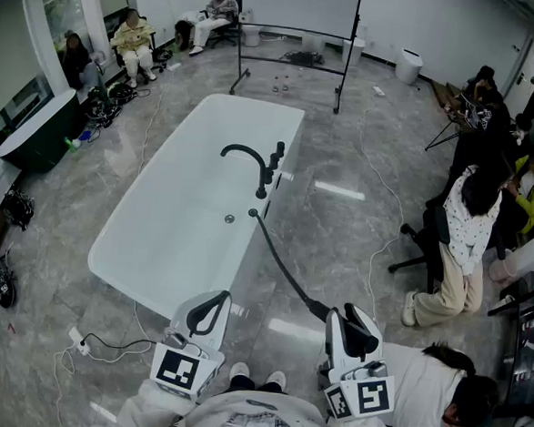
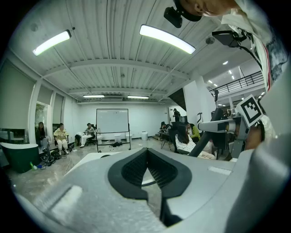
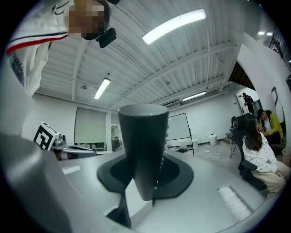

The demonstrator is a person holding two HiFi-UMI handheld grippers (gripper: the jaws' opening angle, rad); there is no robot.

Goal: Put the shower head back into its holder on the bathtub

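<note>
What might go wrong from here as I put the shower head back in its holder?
The hose runs loose from the bathtub to the shower head in the right gripper; it may snag or trip you. The holder by the faucet is far off, so the handle could slip on the way.

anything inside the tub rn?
Only the drain shows on the bathtub floor, with the black faucet arcing above. The shower head is outside, in the right gripper. The left gripper covers the near rim.
</note>
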